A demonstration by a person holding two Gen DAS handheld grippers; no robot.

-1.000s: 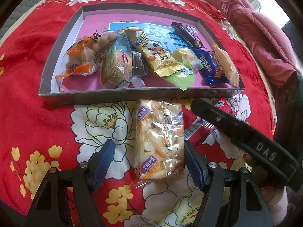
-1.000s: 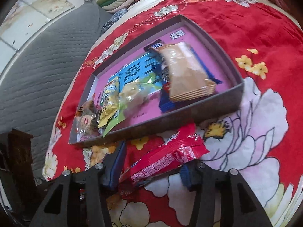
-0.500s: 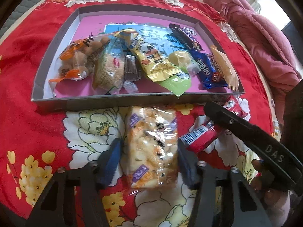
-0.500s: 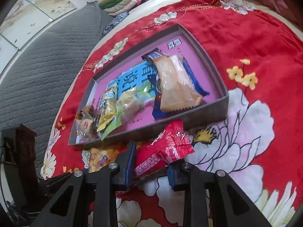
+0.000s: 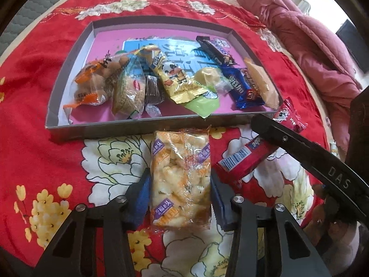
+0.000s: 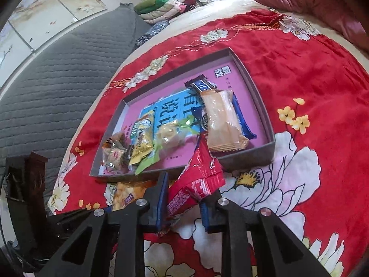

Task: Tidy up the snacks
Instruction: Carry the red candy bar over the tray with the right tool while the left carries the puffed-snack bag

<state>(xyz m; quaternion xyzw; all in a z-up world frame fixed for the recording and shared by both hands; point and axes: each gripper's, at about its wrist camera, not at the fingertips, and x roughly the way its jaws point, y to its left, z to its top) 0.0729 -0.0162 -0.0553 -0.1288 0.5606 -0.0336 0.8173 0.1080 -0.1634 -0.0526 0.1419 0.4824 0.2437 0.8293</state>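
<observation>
A: What has the left claw [image 5: 180, 192] got?

B: A clear packet of pale puffed snacks [image 5: 181, 180] with purple and orange labels. The jaws have just been closing, and the blue pads now press its two long sides. The packet lies on the red flowered bedspread [image 5: 34, 138], its far end just short of the near wall of the grey box [image 5: 138, 128].

A: And the right claw [image 6: 182, 205]?

B: It has just been closing too, and it is clamped on the red snack packet [image 6: 198, 177]. In the right wrist view the packet's free end rises over the near wall of the box. In the left wrist view the same packet [image 5: 249, 159] shows its barcode end, just to the right of the puffed snacks.

A: What is in the box?

B: It has a pink floor with a blue printed panel. Along its near side lie a bag of brown round cakes [image 5: 96, 85], a wafer pack [image 5: 129, 92], a yellow cartoon packet [image 5: 177, 78], a green-edged pack [image 5: 205, 101], a blue bar [image 5: 242, 87] and a tan biscuit pack [image 6: 221, 124] in the near right corner.

A: Anything else on the bed?

B: A pink quilted cover [image 5: 299, 34] bunched at the far right edge.
</observation>
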